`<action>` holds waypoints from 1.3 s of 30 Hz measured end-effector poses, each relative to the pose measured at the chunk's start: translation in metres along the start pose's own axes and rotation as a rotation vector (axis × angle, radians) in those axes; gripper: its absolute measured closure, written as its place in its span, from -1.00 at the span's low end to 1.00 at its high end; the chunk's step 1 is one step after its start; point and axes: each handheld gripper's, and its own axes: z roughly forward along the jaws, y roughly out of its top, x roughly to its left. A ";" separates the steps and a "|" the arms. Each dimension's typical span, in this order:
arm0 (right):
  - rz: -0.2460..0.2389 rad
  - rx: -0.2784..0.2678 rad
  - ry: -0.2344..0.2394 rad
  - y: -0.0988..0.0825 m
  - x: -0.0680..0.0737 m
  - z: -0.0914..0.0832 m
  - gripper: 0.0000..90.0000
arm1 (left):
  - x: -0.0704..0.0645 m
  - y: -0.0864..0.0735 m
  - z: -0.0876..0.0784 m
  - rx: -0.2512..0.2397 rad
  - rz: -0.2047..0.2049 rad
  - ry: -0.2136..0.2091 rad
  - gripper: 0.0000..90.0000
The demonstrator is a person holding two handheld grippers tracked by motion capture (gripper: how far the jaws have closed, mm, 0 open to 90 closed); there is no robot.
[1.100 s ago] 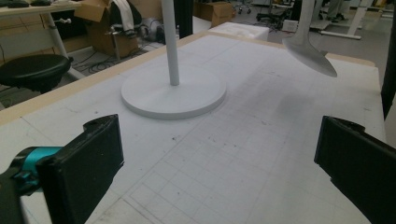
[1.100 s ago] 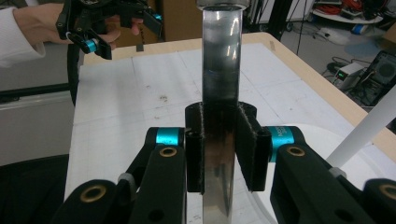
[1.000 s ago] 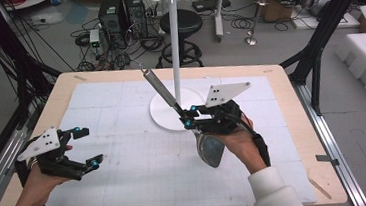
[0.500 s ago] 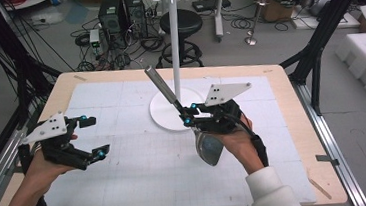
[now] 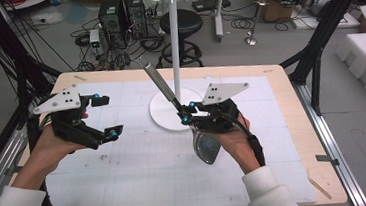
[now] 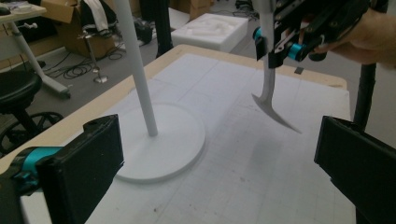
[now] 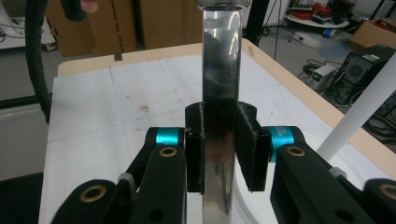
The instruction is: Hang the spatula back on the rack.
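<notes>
Here, in the middle of the high view, the right gripper point(image 5: 186, 112) is clamped on the flat handle of a shiny metal spatula point(image 5: 174, 109), whose handle slants up toward the upper left of that frame while its broad blade hangs below the hand, above the white gridded mat point(image 5: 143, 187). In the right gripper view the black pads press on both sides of the mirror-like handle, which runs straight up the centre of the frame. The tall white hanging stand point(image 5: 174, 43) rises just behind the gripper, its round base lying on the mat next to the spatula. At the left of the high view, the left gripper point(image 5: 104, 116) is held above the mat, well apart from the spatula, with its jaws spread wide and nothing between them. In the left gripper view the two black jaws stand at the lower corners, the stand's pole and base sit left of centre, and the spatula's blade hangs in the upper right.
</notes>
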 end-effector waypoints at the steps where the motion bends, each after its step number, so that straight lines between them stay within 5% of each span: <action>1: 0.003 0.001 -0.009 0.000 0.000 0.000 0.67 | 0.000 0.004 0.001 -0.005 -0.003 -0.002 -0.96; 18: 0.023 -0.011 -0.029 0.001 0.001 0.007 0.67 | -0.002 0.054 0.025 0.029 0.001 -0.104 -0.96; 30: 0.031 -0.030 -0.044 0.001 0.002 0.008 0.67 | -0.002 0.082 0.041 0.046 -0.002 -0.105 -0.96; 39: 0.035 -0.034 -0.049 0.002 0.004 0.011 0.67 | -0.006 0.097 0.053 0.071 -0.007 -0.096 -0.75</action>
